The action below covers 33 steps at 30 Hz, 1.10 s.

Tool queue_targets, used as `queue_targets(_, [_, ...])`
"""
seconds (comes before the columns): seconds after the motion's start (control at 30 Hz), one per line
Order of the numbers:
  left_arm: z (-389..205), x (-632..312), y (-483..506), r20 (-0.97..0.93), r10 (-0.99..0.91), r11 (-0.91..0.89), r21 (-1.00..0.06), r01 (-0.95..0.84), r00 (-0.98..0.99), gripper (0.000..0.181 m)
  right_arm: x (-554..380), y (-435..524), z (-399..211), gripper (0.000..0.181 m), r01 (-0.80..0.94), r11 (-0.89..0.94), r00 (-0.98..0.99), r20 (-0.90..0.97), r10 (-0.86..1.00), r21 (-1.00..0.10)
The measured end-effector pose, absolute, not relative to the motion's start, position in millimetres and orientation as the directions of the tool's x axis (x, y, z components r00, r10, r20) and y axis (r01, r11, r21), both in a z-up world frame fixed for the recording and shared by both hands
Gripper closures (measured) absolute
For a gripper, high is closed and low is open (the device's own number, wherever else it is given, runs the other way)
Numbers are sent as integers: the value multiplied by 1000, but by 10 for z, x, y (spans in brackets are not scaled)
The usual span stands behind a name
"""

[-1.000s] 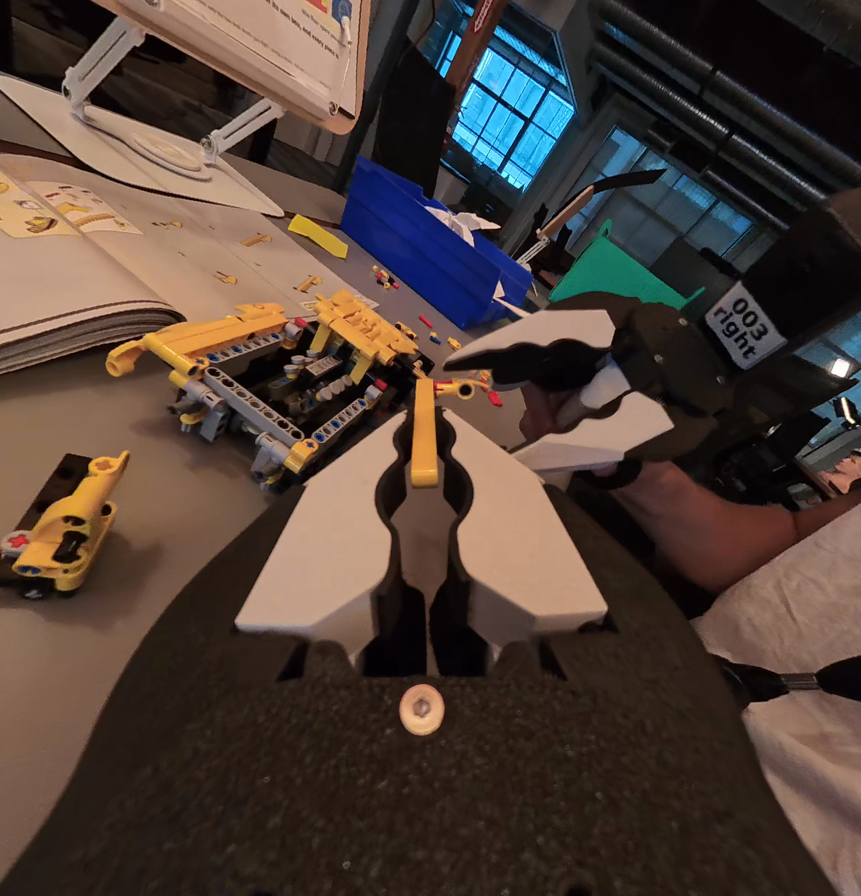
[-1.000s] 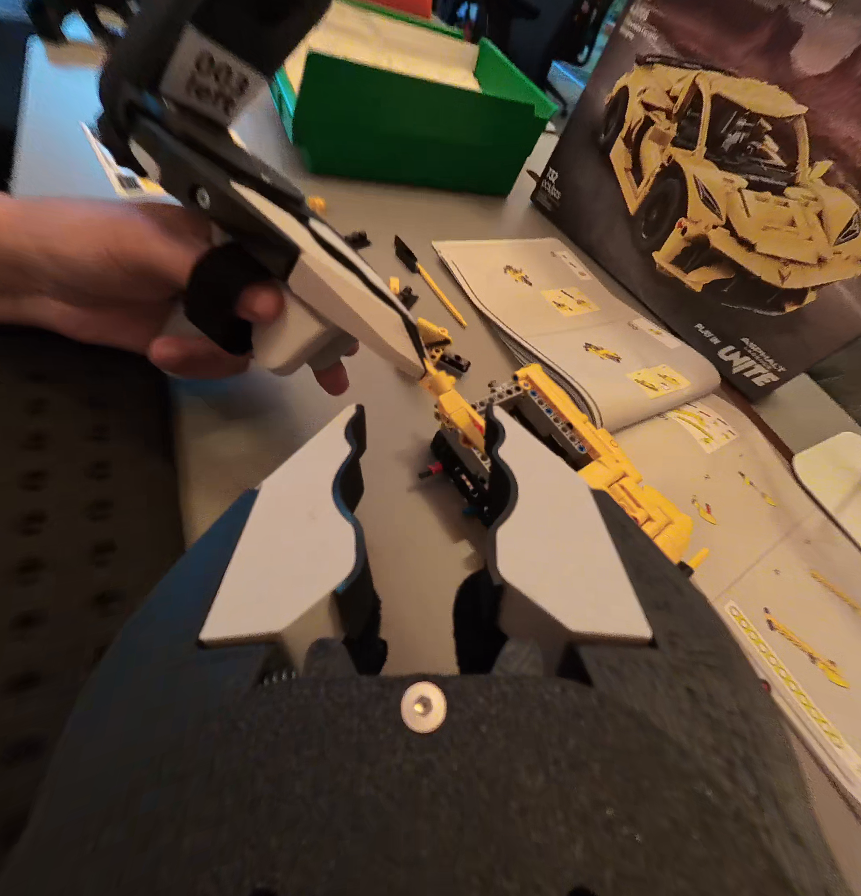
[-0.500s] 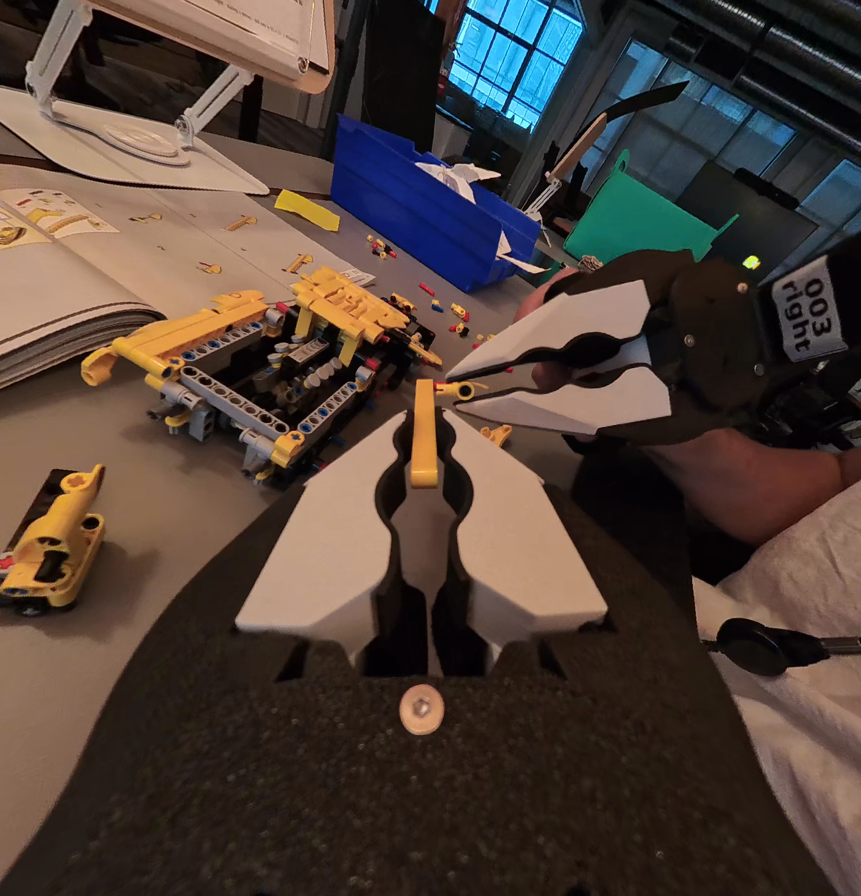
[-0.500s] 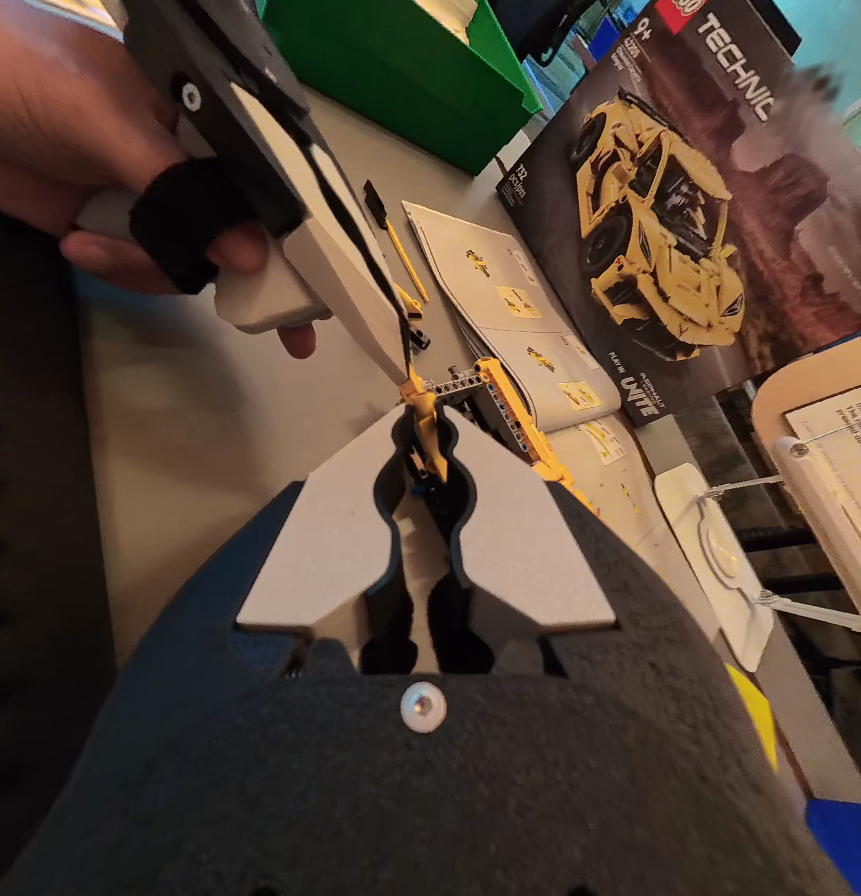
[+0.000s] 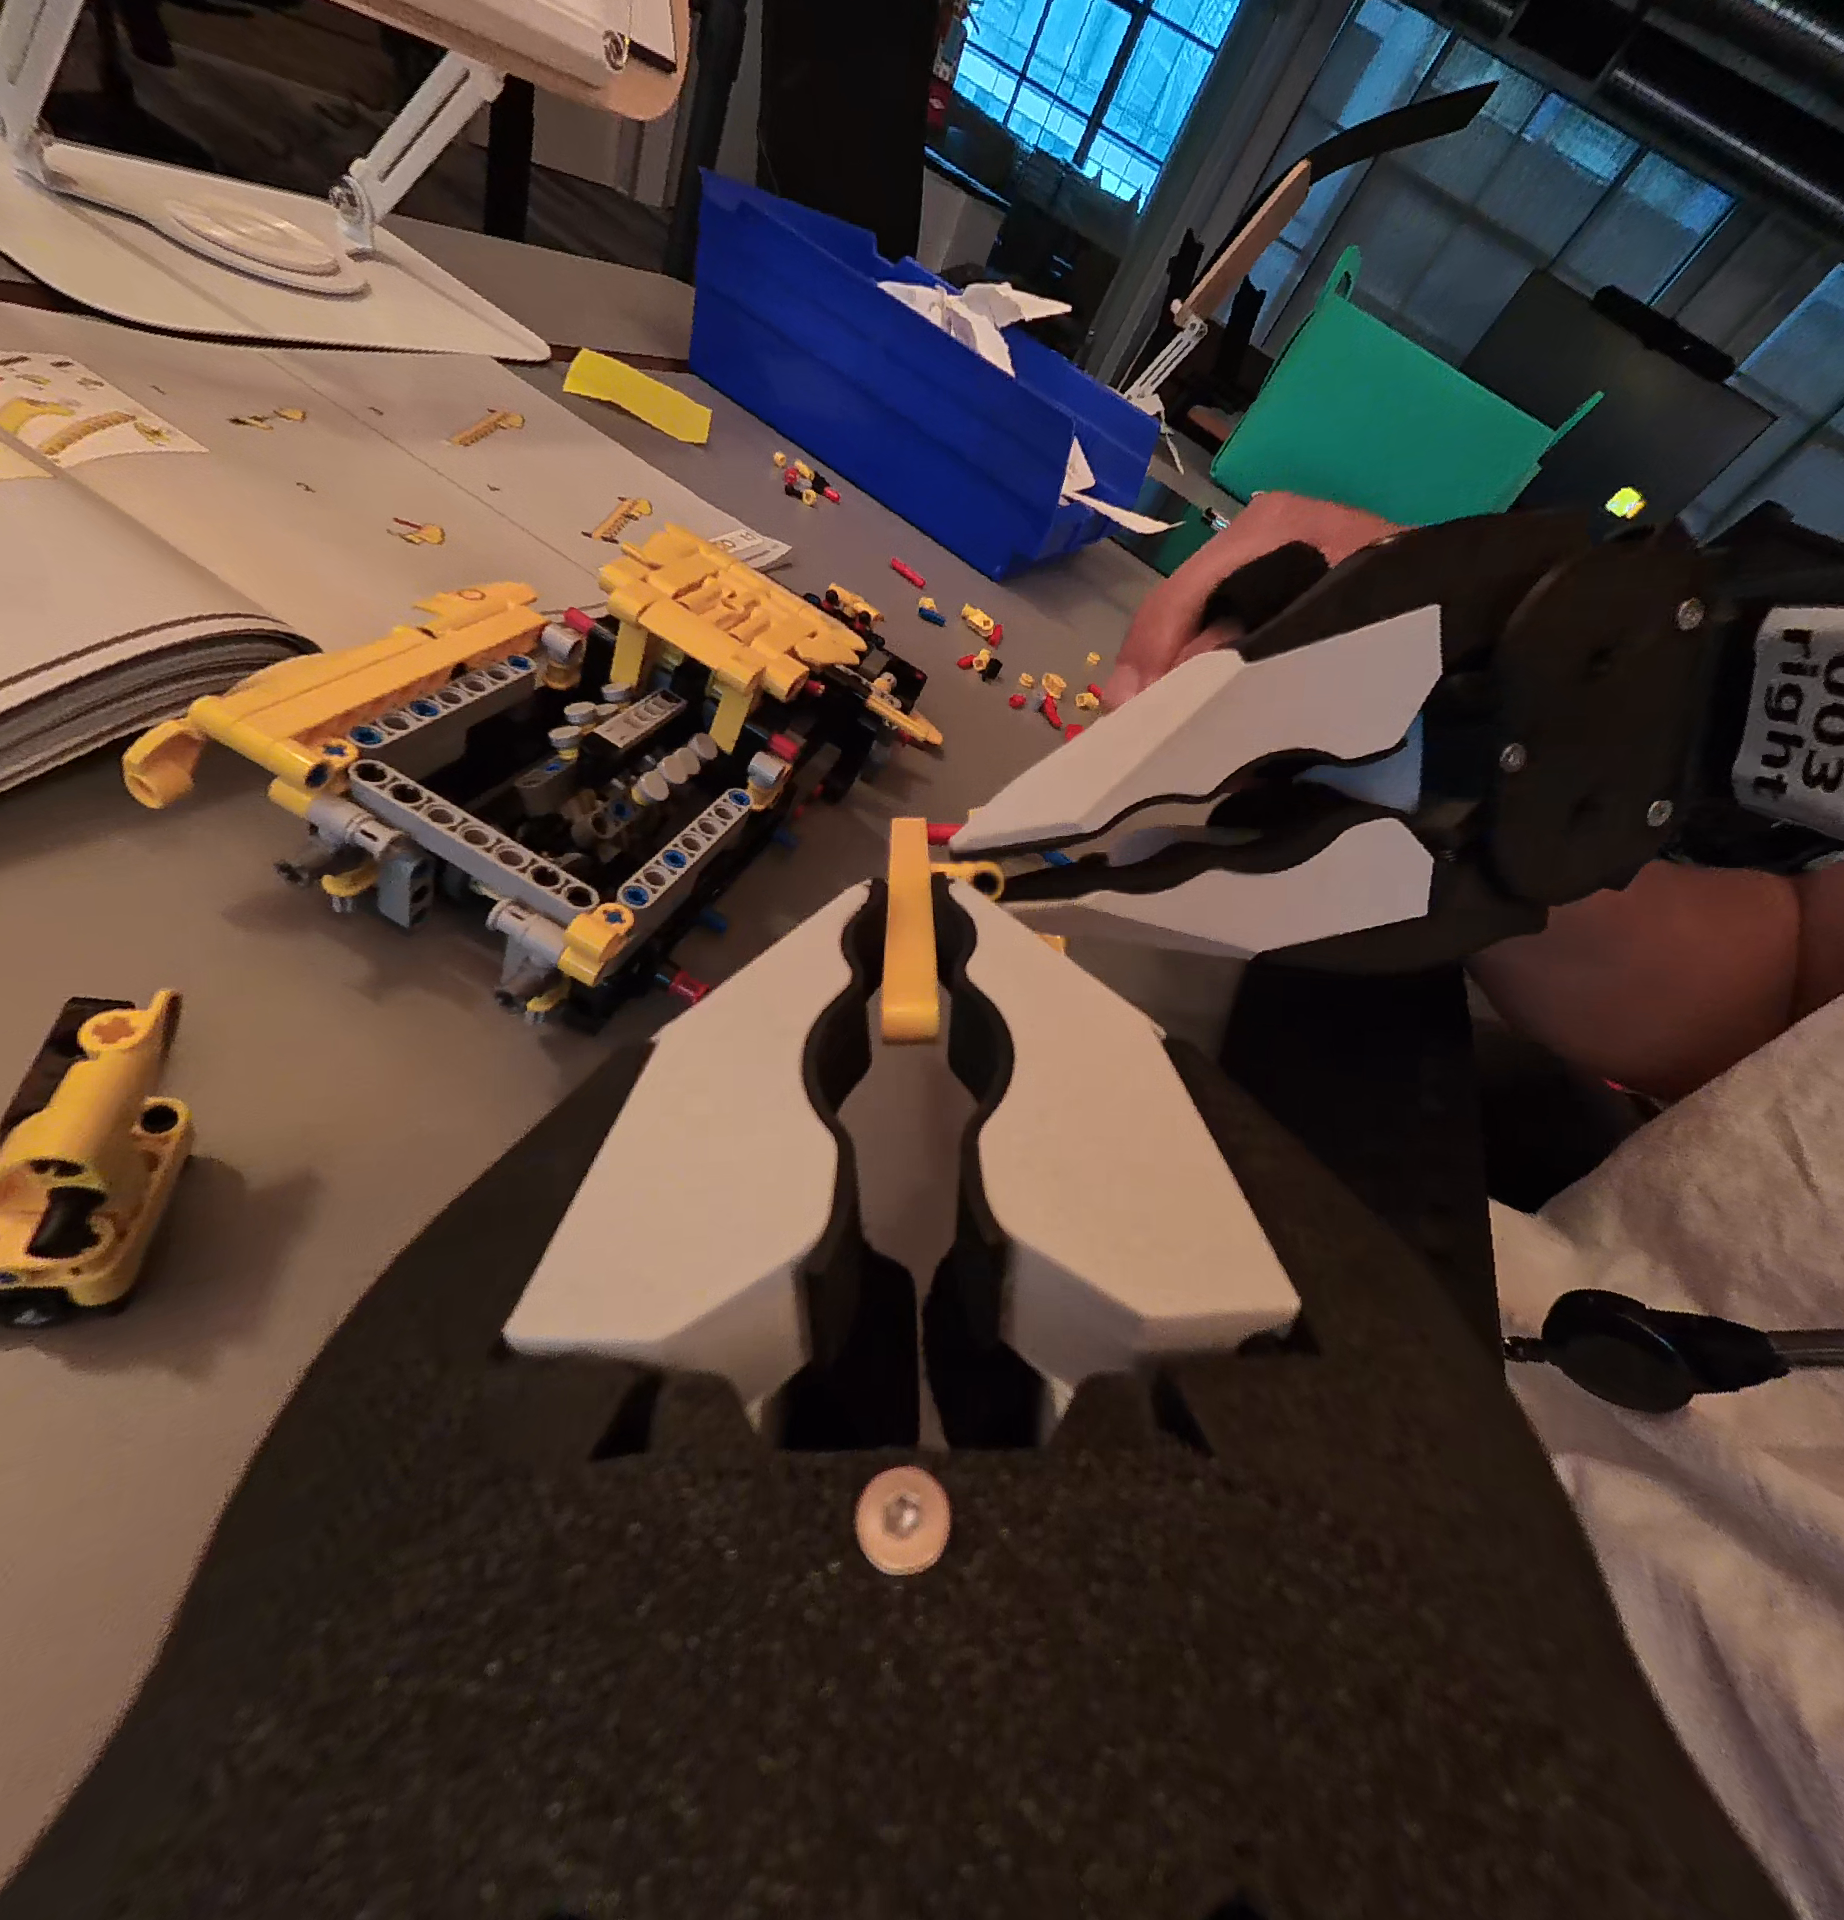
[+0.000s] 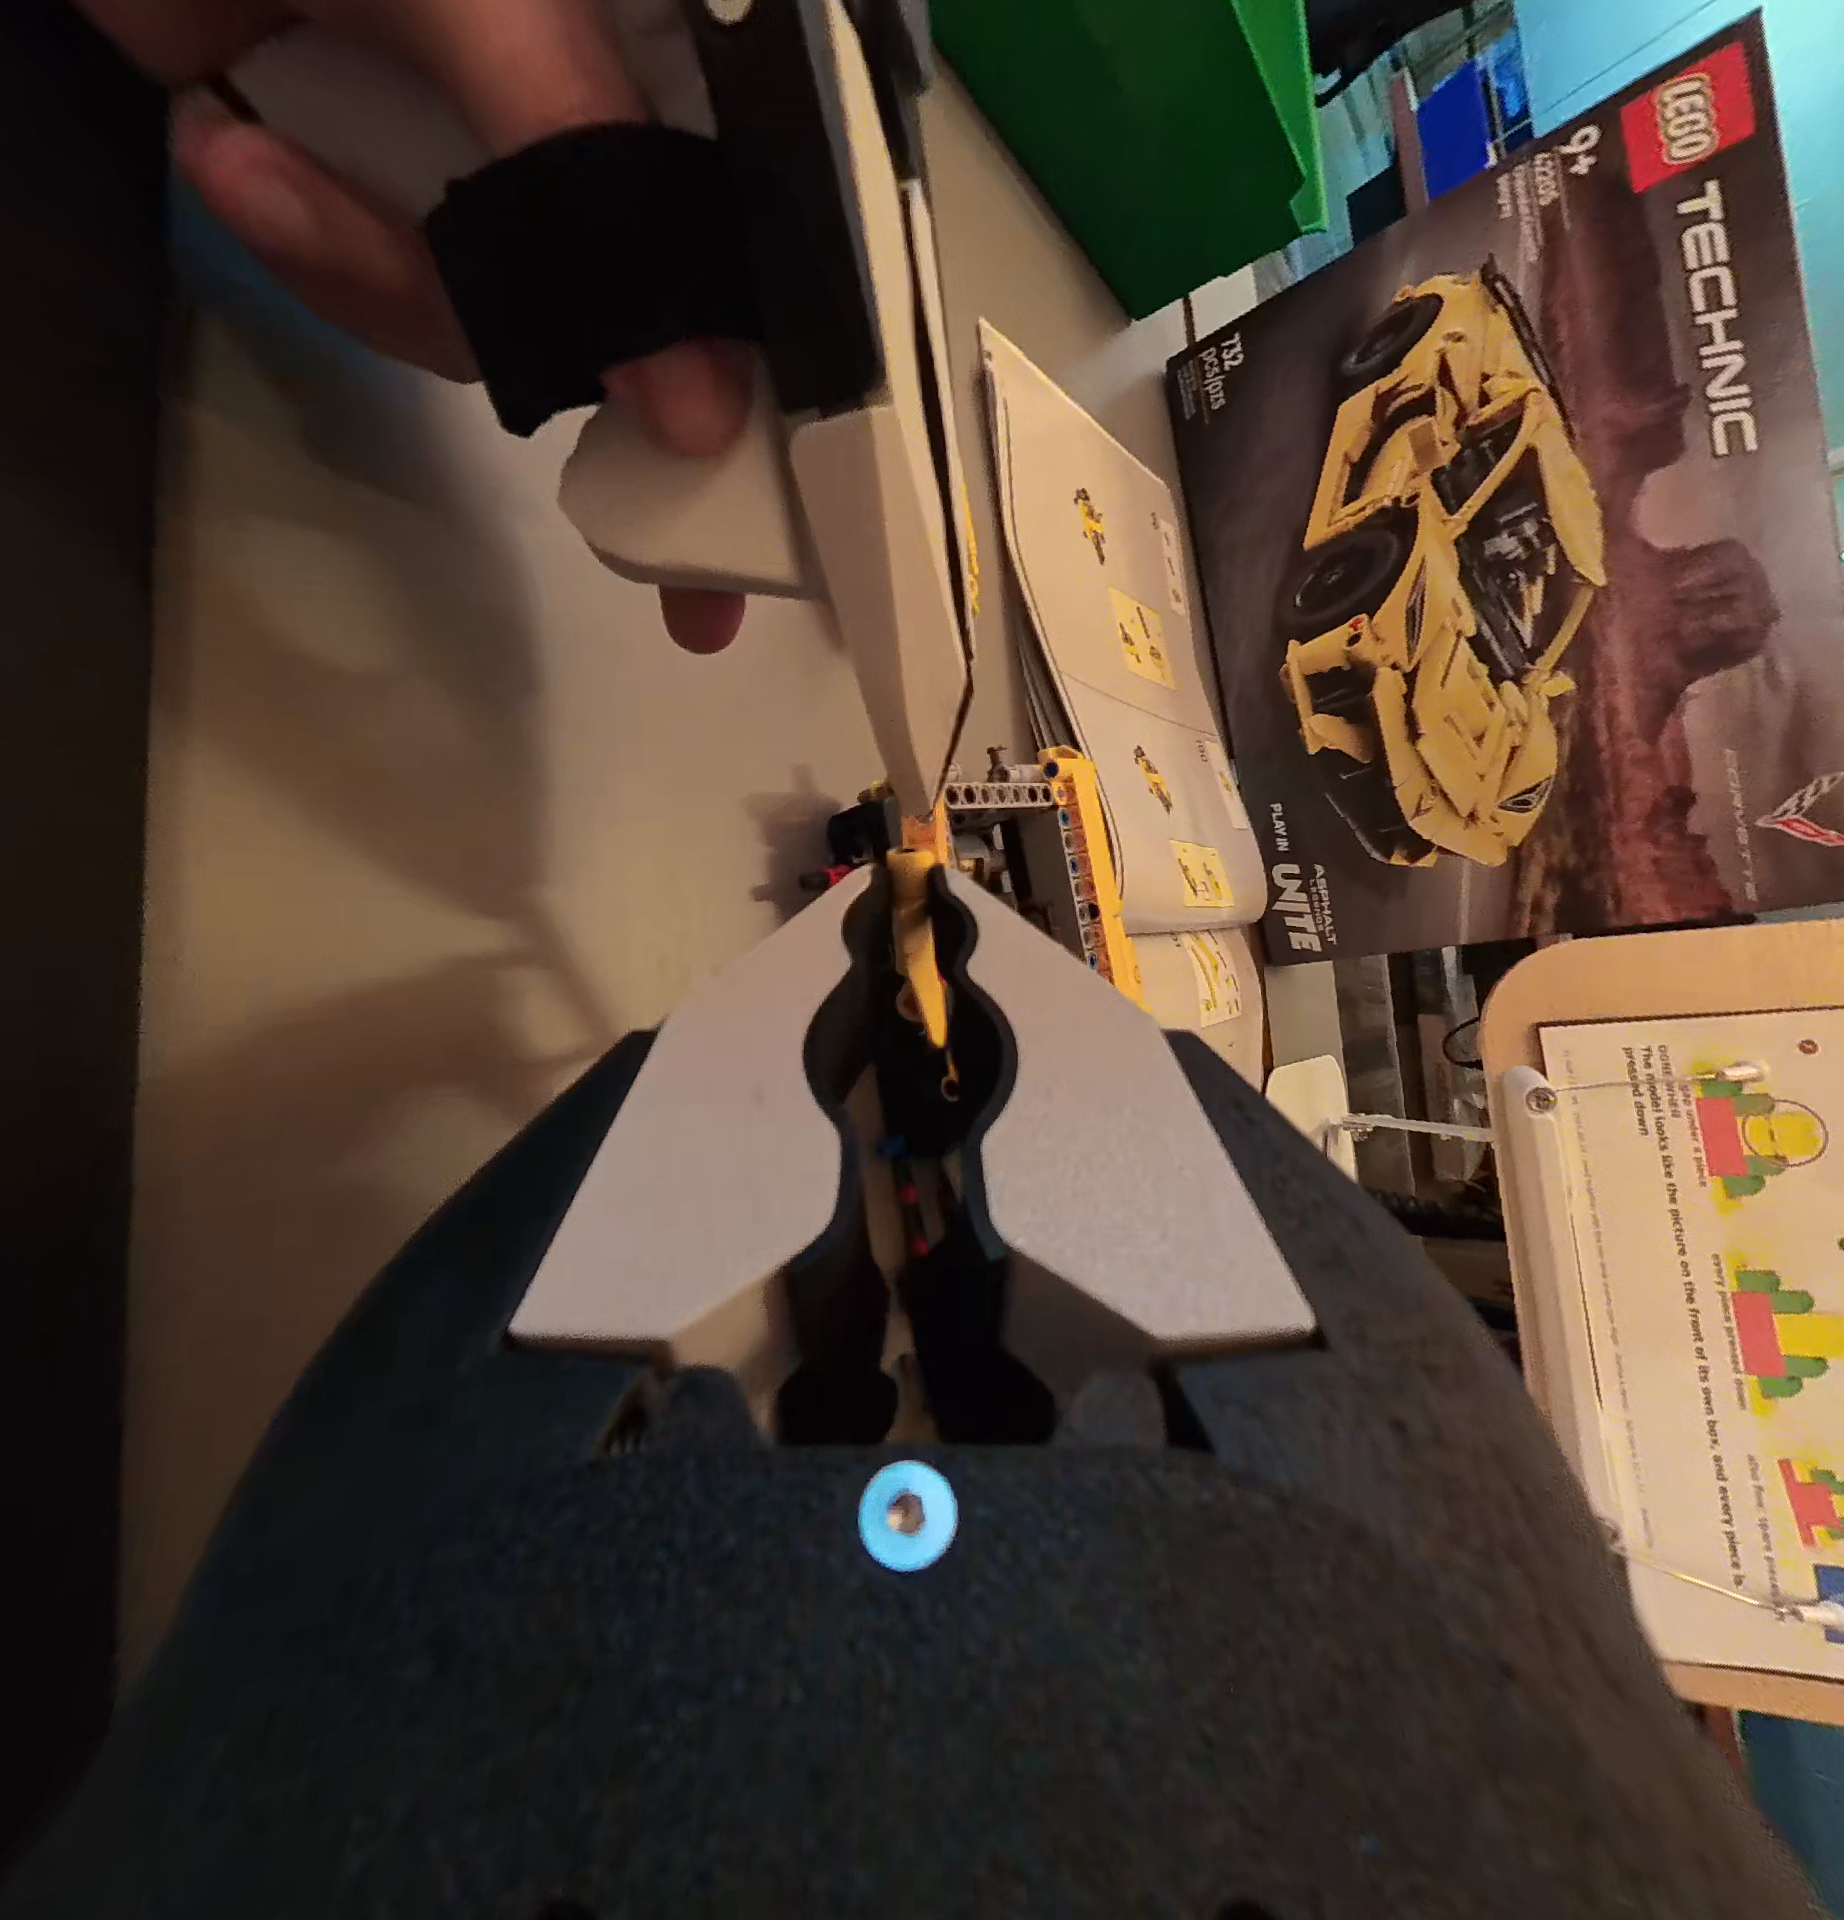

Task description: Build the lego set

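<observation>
Your half-built car chassis (image 5: pixel 544 769) sits on the grey table (image 5: pixel 274 1403) just beside the open instruction book (image 5: pixel 118 582), with the set's box (image 6: pixel 1520 499) standing behind it in the right wrist view; none of that has shifted over the last second. What has changed is between your two tools. A second ago your right gripper (image 5: pixel 985 857) stood with its jaws spread, off to the side of the piece; now it has swung in, rolled over, and narrowed until its tips pinch the small yellow connector (image 5: pixel 975 876) at the far end of the yellow beam (image 5: pixel 910 935). Your left gripper (image 5: pixel 910 904) stays clamped on that beam, which stands up between its fingers, lifted over the table in front of the chassis. In the right wrist view the connector (image 6: pixel 913 883) sits right at your fingertips, and the left gripper (image 6: pixel 923 800) comes down onto it from above.

So both tools now grip one small sub-assembly, which likely means you are seating or adjusting the connector on the beam. The loose yellow module (image 5: pixel 76 1174) at the left and the scattered pins (image 5: pixel 1001 665) remain untouched
</observation>
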<state>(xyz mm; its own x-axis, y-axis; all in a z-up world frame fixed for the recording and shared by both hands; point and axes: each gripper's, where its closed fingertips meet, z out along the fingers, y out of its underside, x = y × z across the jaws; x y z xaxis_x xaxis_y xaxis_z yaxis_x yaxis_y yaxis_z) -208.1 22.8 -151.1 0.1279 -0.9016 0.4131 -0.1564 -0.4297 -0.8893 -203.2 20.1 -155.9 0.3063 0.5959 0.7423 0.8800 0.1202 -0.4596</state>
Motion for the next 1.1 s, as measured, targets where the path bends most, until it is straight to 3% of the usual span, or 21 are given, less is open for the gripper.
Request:
queue_targets(0.17, [-1557, -2065, 211, 383, -913, -404, -895, -188, 137, 174, -2014, 185, -1620, 175, 899, 115, 272, 744, 610, -423])
queue_targets(0.3, [-1521, -2077, 175, 414, -906, -424, -888, -177, 91, 174, -2032, 145, -1581, 175, 879, 137, 286, 734, 616, -457])
queue_targets(0.4, [-1475, -2071, 135, 383, -921, -389, -906, -164, 71, 174, -2038, 102, -1565, 172, 816, 82, 376, 634, 675, -572])
queue_targets(0.5, [-1412, -2075, 89, 334, -941, -338, -931, -142, 51, 174, -2082, -55, -1534, 144, 706, -23, 437, 410, 800, -707])
queue_targets(0.63, [-1338, -2087, 26, 270, -962, -271, -956, -114, 25, 174, -1953, -147, -1264, 136, 540, -156, 466, 140, 874, -827])
queue_targets(0.7, [-1313, -2081, -8, 230, -973, -230, -967, -106, 17, 173, -1857, -156, -1250, 133, 536, -231, 446, 39, 894, -812])
queue_targets(0.8, [-1244, -2083, -72, 198, -980, -197, -977, -79, -14, 173, -1736, -138, -1403, 122, 638, -249, 420, 59, 905, -728])
queue_targets(1.03, [-1222, -2075, -155, 197, -979, -193, -978, -75, -56, 173, -1979, -207, -1368, 126, 571, -219, 331, -22, 943, -791])
queue_targets(1.1, [-1205, -2078, -165, 219, -973, -214, -974, -67, -70, 173, -2019, -220, -1364, 137, 541, -230, 308, -64, 949, -809])
